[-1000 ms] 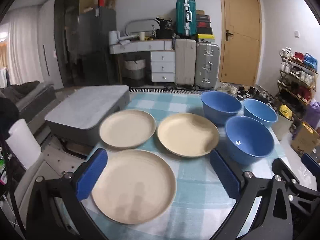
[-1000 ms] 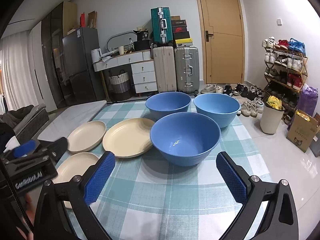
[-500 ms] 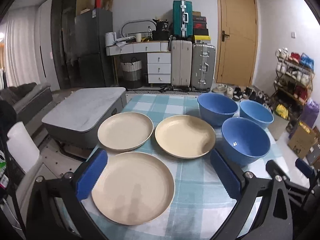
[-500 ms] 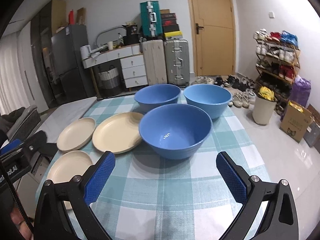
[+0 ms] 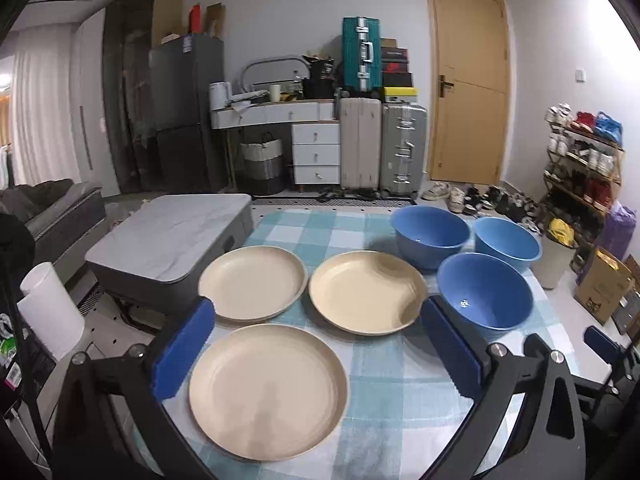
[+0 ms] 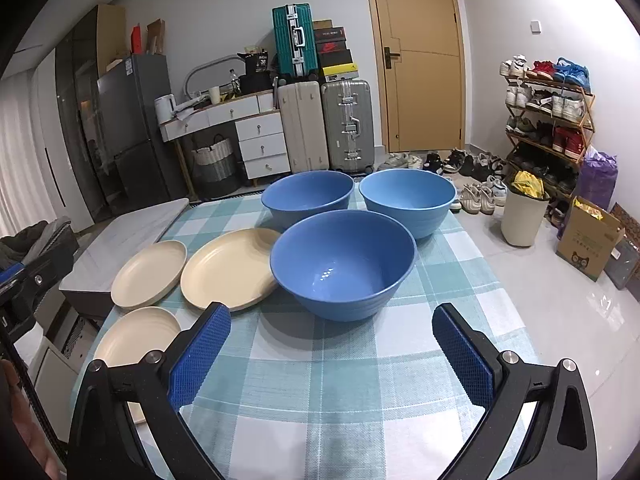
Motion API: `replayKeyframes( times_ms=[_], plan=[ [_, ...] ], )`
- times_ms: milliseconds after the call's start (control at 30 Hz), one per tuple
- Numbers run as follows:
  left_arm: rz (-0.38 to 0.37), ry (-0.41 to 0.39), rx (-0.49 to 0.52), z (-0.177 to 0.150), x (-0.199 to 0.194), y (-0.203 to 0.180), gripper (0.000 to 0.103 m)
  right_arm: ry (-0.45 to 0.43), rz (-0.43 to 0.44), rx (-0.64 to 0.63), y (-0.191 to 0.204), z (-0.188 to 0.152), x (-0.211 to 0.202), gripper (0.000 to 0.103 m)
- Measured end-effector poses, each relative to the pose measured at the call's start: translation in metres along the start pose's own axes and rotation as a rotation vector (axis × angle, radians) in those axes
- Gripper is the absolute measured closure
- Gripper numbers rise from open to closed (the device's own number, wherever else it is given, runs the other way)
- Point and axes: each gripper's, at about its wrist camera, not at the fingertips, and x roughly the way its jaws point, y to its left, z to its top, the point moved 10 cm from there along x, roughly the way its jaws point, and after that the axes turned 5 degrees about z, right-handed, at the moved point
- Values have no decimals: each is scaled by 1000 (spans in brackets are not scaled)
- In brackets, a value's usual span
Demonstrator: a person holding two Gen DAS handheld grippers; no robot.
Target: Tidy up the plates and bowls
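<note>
Your left gripper (image 5: 318,346) hangs over the near edge of the bench (image 5: 400,380), its blue-padded fingers (image 5: 182,346) spread wide with nothing between the pads. The nearest cream plate (image 5: 267,391) fills the lower middle of the left wrist frame, lying flat in the gap between the two fingers but below them, not touched. Beyond the left finger sits a second cream plate (image 5: 253,282); just right of it, at frame centre, a yellower plate (image 5: 366,292), whose right rim is close to the right finger's tip.

Your right gripper (image 6: 330,356) is also spread apart and empty. In its frame the nearest blue bowl (image 6: 342,264) stands upright at centre, ahead of the fingertips (image 6: 460,354) and roughly centred on the gap, clear of both pads. Behind it, in the upper middle, two more blue bowls stand side by side: one on the left (image 6: 308,198), one on the right (image 6: 408,200), rims near each other. All three plates lie to the left of the bowls on the checked tablecloth (image 6: 320,380), with the yellower plate's edge tucked just beside the near bowl.
</note>
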Motion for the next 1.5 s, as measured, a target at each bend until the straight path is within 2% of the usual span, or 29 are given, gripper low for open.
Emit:
replayKeyframes(
  times_ms=[100,233,333,433,633,800,1000,1500],
  plan=[
    [-37,-19,25,1,3,-3,0,0,12,-8,2,0,0,0],
    [-17,-42,62,1,5,-4,0,-23,0,-39,4,3,-3,0],
    [-38,-36,47,-1,5,-5,0,-64,-23,-71,6,7,-10,0],
    [-34,-59,66,0,3,-7,0,-75,1,-77,12,9,-14,0],
    [-77,2,29,-6,11,-6,0,-62,7,-103,21,6,-15,0],
    [-61,11,26,-9,15,-2,0,-50,68,-82,28,1,-19,0],
    [-46,4,44,-11,14,-4,0,-66,29,-86,27,2,-25,0],
    [-31,24,46,-14,18,-3,0,-72,31,-79,27,1,-30,0]
  ],
)
